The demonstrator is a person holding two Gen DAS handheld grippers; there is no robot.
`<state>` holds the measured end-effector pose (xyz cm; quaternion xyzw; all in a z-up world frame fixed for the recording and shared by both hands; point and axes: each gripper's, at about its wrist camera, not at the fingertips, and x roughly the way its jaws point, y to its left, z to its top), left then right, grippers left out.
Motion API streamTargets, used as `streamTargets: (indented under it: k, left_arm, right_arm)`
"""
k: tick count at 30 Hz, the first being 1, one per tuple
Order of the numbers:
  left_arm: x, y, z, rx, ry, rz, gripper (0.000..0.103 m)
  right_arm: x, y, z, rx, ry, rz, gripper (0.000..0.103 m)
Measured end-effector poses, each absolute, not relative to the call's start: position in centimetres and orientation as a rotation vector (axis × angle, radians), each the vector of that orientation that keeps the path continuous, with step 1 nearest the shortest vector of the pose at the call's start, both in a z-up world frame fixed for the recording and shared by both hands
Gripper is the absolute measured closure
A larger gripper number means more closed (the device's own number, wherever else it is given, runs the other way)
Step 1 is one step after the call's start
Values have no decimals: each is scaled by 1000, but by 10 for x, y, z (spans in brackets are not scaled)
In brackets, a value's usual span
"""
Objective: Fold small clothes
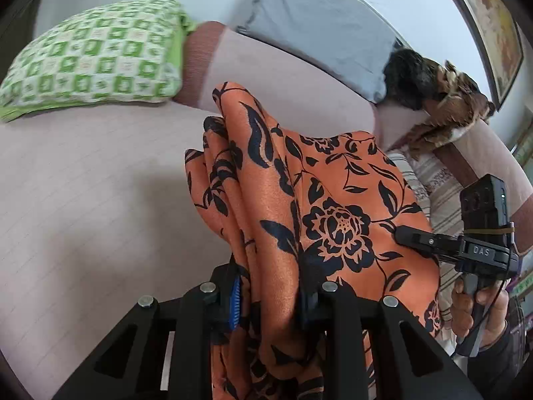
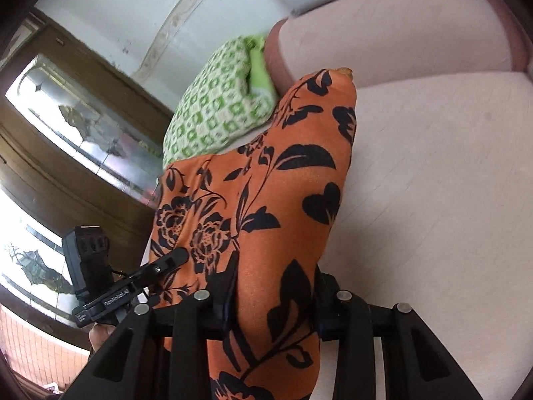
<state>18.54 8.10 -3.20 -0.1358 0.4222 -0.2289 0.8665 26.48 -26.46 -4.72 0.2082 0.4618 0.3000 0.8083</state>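
An orange garment with black flowers (image 1: 319,200) hangs lifted above the pale pink bed sheet (image 1: 83,200). My left gripper (image 1: 269,300) is shut on a bunched edge of it, and folds fill the gap between the blue pad and the other finger. In the same view my right gripper (image 1: 413,236) bites the cloth from the right, held by a person's hand (image 1: 479,306). In the right wrist view the orange garment (image 2: 283,183) drapes over and between the fingers of my right gripper (image 2: 273,296), which is shut on it. The left gripper (image 2: 173,256) clamps the garment's left edge there.
A green-checked pillow (image 1: 96,53) lies at the bed's far left, with a grey pillow (image 1: 316,26) behind it. A dark and brown heap of clothes (image 1: 436,93) and a striped cloth (image 1: 436,186) lie to the right. A wooden wardrobe with glass panels (image 2: 73,126) stands beside the bed.
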Motion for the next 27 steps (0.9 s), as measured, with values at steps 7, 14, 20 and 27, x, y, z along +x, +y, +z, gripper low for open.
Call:
streamTargets:
  k: [7,14,20,27]
  left_arm:
    - [208,33,-101,-260,1027,-470,64]
    - [192,43,-123,-194,1050,-339,41]
    - [160,46,-89,-136,912,-333,32]
    - [182,31,-131,-85,1094,-223,29]
  right_arm:
    - [278,-315,-95,504,1057,572,61]
    - [267,-343,-143,475,1111,357,51]
    - [219,-315,-77,464,904,522,30]
    - [219,-274,-131,438,1065,492,29]
